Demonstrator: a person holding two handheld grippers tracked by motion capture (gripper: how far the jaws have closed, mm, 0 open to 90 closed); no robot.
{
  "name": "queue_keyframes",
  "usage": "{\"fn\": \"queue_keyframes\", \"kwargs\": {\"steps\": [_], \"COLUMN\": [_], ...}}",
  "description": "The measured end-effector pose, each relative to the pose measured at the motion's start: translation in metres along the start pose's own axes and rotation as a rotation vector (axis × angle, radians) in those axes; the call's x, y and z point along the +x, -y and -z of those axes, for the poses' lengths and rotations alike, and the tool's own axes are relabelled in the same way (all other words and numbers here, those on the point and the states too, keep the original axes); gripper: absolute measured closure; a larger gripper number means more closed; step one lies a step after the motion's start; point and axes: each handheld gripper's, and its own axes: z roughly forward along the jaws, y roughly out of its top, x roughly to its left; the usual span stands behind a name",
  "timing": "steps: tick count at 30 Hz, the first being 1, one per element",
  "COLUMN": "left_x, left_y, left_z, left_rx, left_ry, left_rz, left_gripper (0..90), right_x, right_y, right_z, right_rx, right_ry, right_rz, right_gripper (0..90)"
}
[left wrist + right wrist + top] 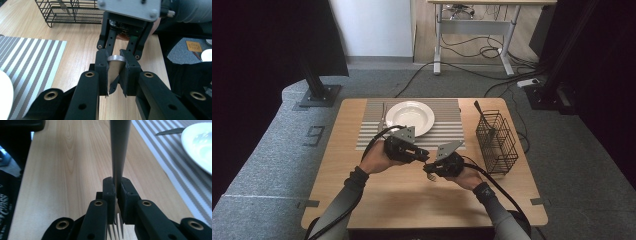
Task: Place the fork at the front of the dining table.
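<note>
Gripping one smooth steel fork [120,152], both the left gripper [113,77] and right gripper [116,195] are clamping it above the woodgrain counter [402,200].

A placemat [412,131] lies on the far half of the table [412,200], left of centre, and a plate [410,117] rests on it toward its far edge. A knife [382,116] lies on the placemat just left of the plate. A wire basket [497,142] stands on the table to the right of the placemat, apart from it, with a utensil [482,117] standing in its far end. Nearer the person, in front of the placemat's near edge, the left gripper [422,154] and right gripper [430,169] meet tip to tip above the table, the left one behind and left of the right. A fork [119,152] sits between both pairs of jaws.
</note>
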Motion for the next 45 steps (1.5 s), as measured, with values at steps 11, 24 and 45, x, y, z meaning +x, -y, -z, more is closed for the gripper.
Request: {"fn": "queue_keyframes", "kwargs": {"steps": [11,24,45], "left_x": [-0.004,-0.030,-0.048], "left_y": [0.018,0.085,0.157], "left_z": [0.003,-0.009,-0.047], "left_rx": [-0.112,-0.089,0.057], "left_ry": [-0.201,-0.401,-0.457], "left_rz": [0.093,0.217,0.347], "left_gripper": [30.4,1.7,0.0], "right_x": [0.002,-0.015,-0.070], "right_y": [0.001,0.005,-0.007], "right_z": [0.002,0.006,0.012], "right_rx": [0.000,0.040,0.113], "right_ry": [0.077,0.184,0.387], "right_rz": [-0.051,-0.160,-0.312], "right_gripper": [84.0,84.0,84.0]}}
